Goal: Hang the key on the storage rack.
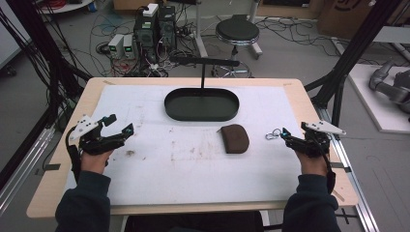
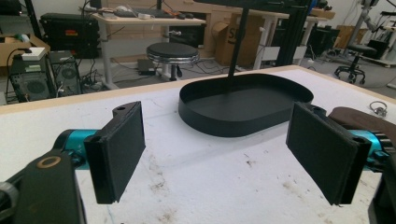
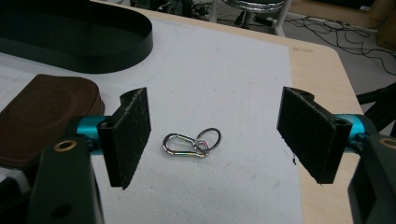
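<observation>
High view: your left gripper [image 1: 121,124] sits at the left edge of the white mat [image 1: 159,169], jaws spread wide and holding nothing. Your right gripper [image 1: 282,134] is at the right edge, jaws also apart and empty, with a small metal carabiner with key ring [image 1: 272,135] lying on the mat just beside its tips. A brown leather pouch [image 1: 235,138] lies right of centre, near the black oval tray [image 1: 201,104], which stands at the far middle with an upright post and crossbar [image 1: 203,62]. Left gripper view: both of your pads [image 2: 119,149] stand wide apart over stained mat; the tray [image 2: 243,105] is beyond them, and the pouch [image 2: 355,119] shows behind the right pad. Right gripper view: jaws wide open, the carabiner [image 3: 191,142] flat on the mat between them, touching neither; the pouch [image 3: 44,116] lies at left, the tray [image 3: 74,42] far left.
</observation>
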